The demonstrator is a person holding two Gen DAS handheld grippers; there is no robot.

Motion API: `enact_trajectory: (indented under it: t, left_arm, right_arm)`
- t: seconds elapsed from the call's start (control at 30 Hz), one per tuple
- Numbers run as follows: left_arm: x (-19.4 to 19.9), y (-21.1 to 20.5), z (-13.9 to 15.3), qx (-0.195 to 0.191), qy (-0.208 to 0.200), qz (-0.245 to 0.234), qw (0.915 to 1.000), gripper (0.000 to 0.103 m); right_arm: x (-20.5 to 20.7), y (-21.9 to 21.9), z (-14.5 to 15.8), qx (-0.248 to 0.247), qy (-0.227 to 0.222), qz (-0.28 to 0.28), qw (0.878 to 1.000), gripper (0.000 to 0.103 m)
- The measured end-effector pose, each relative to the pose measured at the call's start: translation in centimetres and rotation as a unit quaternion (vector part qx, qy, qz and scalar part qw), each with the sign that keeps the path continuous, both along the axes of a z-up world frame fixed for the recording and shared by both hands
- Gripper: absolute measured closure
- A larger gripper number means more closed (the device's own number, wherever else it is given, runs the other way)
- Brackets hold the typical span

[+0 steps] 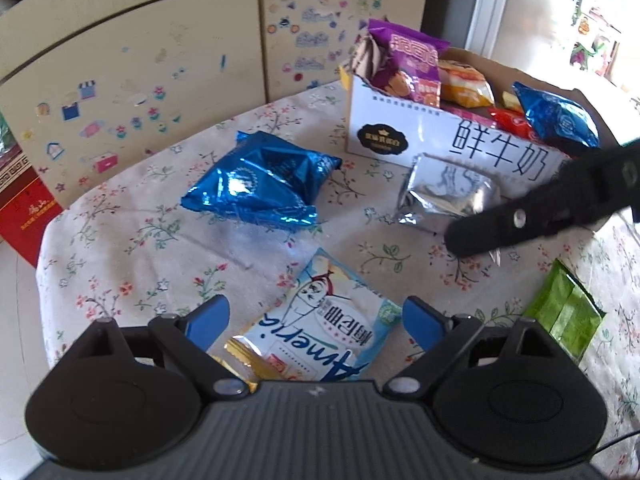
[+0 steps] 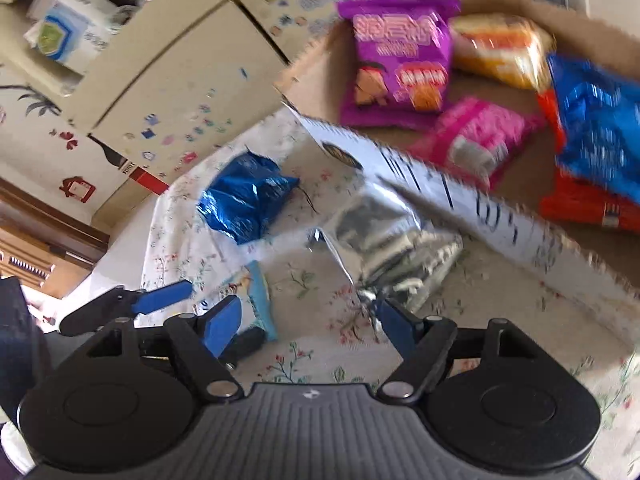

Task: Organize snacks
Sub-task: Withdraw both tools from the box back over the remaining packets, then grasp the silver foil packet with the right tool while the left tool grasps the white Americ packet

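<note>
A light-blue and white snack packet [image 1: 320, 320] lies flat on the floral tablecloth between the wide-apart blue pads of my left gripper [image 1: 316, 320]; the pads do not press it. A silver foil packet [image 2: 392, 248] leans against the front of the white cardboard box [image 1: 400, 136]. My right gripper [image 2: 308, 326] is open just in front of it, its right pad at the packet's lower corner. One of its black fingers [image 1: 500, 224] crosses the silver packet [image 1: 444, 192] in the left wrist view. The box holds purple [image 2: 396, 56], orange, pink, red and blue packets.
A blue foil packet [image 1: 260, 180] lies on the cloth left of the box. A green packet [image 1: 564, 316] lies near the right. The table edge [image 1: 44, 248] drops off at the left, with a red carton [image 1: 24, 216] beyond. A sticker-covered cabinet [image 1: 140, 80] stands behind.
</note>
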State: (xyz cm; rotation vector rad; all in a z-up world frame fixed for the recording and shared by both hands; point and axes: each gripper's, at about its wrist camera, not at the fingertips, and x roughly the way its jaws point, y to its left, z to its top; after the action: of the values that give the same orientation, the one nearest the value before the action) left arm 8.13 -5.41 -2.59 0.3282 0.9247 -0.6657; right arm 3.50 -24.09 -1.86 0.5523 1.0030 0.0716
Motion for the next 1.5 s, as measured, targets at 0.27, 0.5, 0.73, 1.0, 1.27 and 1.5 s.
enact_trajectory:
  t: [0.27,0.5,0.73,1.0,1.27,1.5]
  left_arm:
    - [-0.2,-0.7,-1.2,0.034,-0.018,0.006,0.9993,0.008]
    - [1.8,1.4,-1.1,0.022,0.005,0.092,0.9955,0.009]
    - [2.5,2.4,-1.2,0.018,0.017,0.118,0.9928,0.010]
    - [2.5,2.1,-1.3,0.018,0.017,0.115,0.9930,0.010]
    - [2.7,2.6,-1.2,0.024,0.014,0.130,0.9911,0.010]
    - [2.9,3.0,-1.2,0.021,0.017,0.137,0.9902,0.010]
  right_arm:
    - [0.6,-0.6,1.1,-0.080,-0.029,-0.020,0.996,0.021]
    - [1.8,-0.2,-0.4,-0.103,-0.020,-0.035,0.994,0.021]
    - [2.0,-0.2,0.0,-0.003,-0.017,-0.023,1.000,0.016]
    - [2.4,0.7,0.5,-0.104,-0.041,-0.048,0.993,0.016]
    - [2.6,2.4,-0.7,-0.138,-0.023,-0.085,0.986,0.015]
    - [2.6,2.2,-2.4,-0.132,-0.017,-0.123,0.983,0.007]
